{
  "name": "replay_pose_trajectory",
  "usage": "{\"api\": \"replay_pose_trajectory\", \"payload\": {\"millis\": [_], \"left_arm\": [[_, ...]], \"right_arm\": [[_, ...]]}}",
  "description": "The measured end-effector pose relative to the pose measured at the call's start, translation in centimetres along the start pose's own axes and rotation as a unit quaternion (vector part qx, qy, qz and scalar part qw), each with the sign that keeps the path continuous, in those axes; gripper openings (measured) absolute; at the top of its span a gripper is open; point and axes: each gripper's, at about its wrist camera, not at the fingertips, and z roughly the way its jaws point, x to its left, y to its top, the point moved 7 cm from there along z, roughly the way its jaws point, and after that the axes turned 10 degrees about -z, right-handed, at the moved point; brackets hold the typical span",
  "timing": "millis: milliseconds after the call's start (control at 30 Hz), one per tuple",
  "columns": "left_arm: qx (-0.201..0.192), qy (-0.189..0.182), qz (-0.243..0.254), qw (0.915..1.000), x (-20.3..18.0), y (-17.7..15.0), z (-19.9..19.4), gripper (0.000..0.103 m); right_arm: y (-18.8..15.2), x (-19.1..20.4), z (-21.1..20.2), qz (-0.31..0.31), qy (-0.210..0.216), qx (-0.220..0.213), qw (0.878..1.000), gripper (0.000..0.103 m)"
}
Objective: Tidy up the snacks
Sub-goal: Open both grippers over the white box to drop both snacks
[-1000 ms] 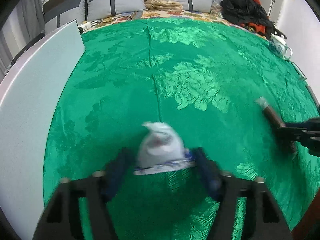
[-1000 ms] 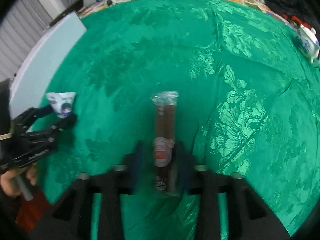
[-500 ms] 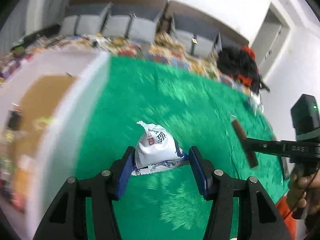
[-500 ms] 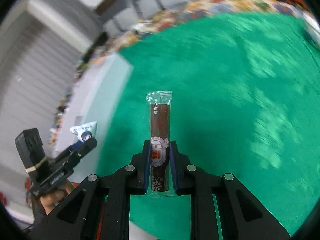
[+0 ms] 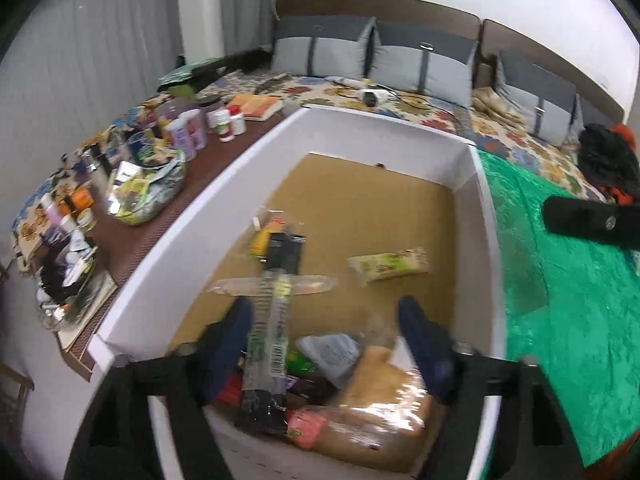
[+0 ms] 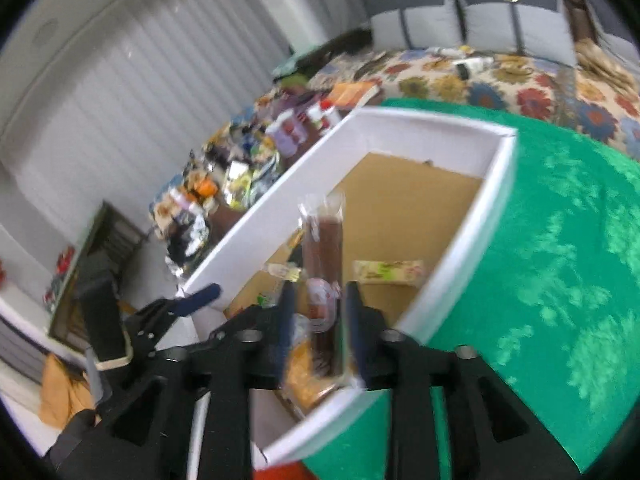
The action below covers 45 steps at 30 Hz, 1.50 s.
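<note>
While both grippers hang over the white box (image 5: 486,216), their jaws are opening. The box sits at the edge of the green cloth (image 5: 560,300), its floor brown cardboard.

Left gripper (image 5: 326,320): fingers well apart, blurred, nothing pressed between the pads. Below the gap lies the white packet (image 5: 330,350) in the near end of the box, among other snacks; whether it has landed or is in mid-air I cannot tell. Beside it: a bread pack (image 5: 380,408) and a long clear-wrapped stick (image 5: 270,328) lying across a second clear wrapper. Further in, a pale green packet (image 5: 388,266) lies alone on the cardboard, and a yellow and black packet (image 5: 280,240) nearer the left wall.

Right gripper (image 6: 318,304): fingers parted with the brown snack bar (image 6: 322,256) standing upright between them, its clear sealed end uppermost. A gap shows on each side of the bar, so the pads do not clamp it. The bar is above the near part of the box. Motion blur is heavy here.

The left gripper also shows low left in the right wrist view (image 6: 196,300), one blue pad visible. Bottles and jars (image 5: 192,132) crowd the surface left of the box.
</note>
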Motion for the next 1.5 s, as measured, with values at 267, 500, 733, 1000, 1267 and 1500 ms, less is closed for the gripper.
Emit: {"api": "replay_pose_trajectory", "payload": {"millis": [267, 500, 733, 1000, 1267, 1500], "left_arm": [[-0.050, 0.060, -0.010, 0.9968, 0.9, -0.6, -3.4, 0.102], [-0.041, 0.131, -0.042, 0.9897, 2.6, -1.6, -5.4, 0.102], [-0.045, 0.144, -0.038, 0.9878, 2.7, -2.1, -6.9, 0.102], [-0.033, 0.139, -0.038, 0.9890, 2.7, -2.1, -7.0, 0.102], [-0.032, 0.134, -0.039, 0.9897, 2.7, -2.1, -7.0, 0.102], [-0.031, 0.130, -0.042, 0.9901, 3.1, -1.8, -7.0, 0.102]], "right_arm": [[-1.1, 0.5, -2.2, -0.035, -0.042, -0.013, 0.998, 0.064], [-1.9, 0.7, -3.4, -0.069, -0.089, -0.008, 0.994, 0.069], [-2.7, 1.8, -3.1, -0.075, -0.101, 0.010, 0.992, 0.069], [-2.5, 2.4, -2.8, -0.076, -0.115, 0.017, 0.990, 0.070], [-2.6, 3.0, -2.1, -0.080, -0.112, 0.025, 0.990, 0.070], [-2.5, 3.7, -1.9, -0.086, -0.110, 0.027, 0.990, 0.070]]}}
